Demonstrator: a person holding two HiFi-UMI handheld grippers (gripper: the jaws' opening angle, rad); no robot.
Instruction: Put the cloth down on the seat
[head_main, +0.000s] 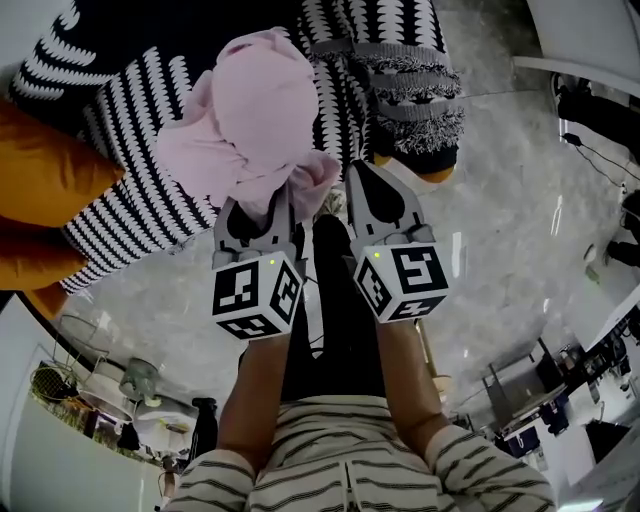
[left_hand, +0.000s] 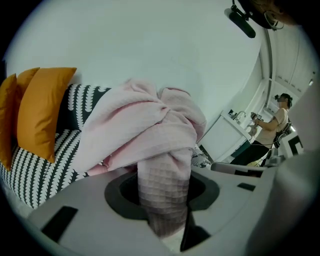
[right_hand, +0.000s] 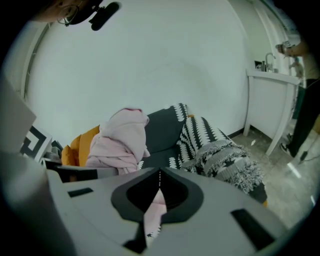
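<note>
One cloth (head_main: 250, 100) in both grippers (head_main: 272, 200) (head_main: 353, 172)

The pink waffle-weave cloth (head_main: 250, 110) hides the jaw tips of the left gripper (head_main: 264, 207) and part of the black-and-white patterned seat (head_main: 130, 210); the orange cushion (head_main: 40, 170) is cut off at left.

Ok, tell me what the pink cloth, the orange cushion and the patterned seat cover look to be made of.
Pink cloth: soft, matte textile, likely a cotton waffle weave; a fine square grid shows on its surface.
Orange cushion: smooth, matte plain fabric over plump stuffing; the fibre cannot be told.
Seat cover: thick woven or knitted throw, black with a white pattern and a fringed edge.
</note>
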